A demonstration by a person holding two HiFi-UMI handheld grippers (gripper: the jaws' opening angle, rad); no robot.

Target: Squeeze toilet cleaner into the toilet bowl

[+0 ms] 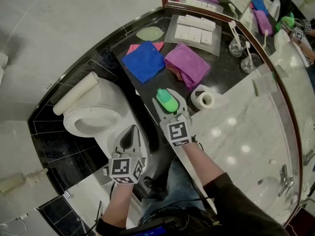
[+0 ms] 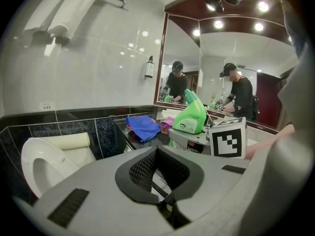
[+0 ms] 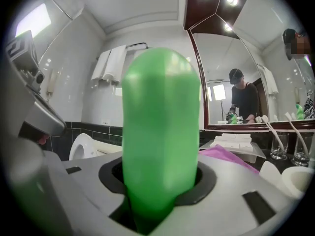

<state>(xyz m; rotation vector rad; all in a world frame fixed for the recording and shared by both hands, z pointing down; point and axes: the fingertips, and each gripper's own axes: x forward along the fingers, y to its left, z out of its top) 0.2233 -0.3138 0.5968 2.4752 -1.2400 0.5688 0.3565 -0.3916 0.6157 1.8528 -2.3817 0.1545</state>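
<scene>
The right gripper [image 1: 169, 100] was clamped on the green toilet cleaner bottle [image 1: 166, 101], its jaws pressed against the bottle's sides. It held the bottle at the near edge of the dark worktop [image 1: 224, 77], just left of a toilet paper roll [image 1: 204, 99] and on the near side of a blue cloth [image 1: 143, 61] and a purple cloth [image 1: 187, 64]. The left gripper [image 1: 131, 131], with its jaws together and nothing between them, hung by the near right side of the white toilet bowl [image 1: 109, 113], which lay to the left of the bottle.
</scene>
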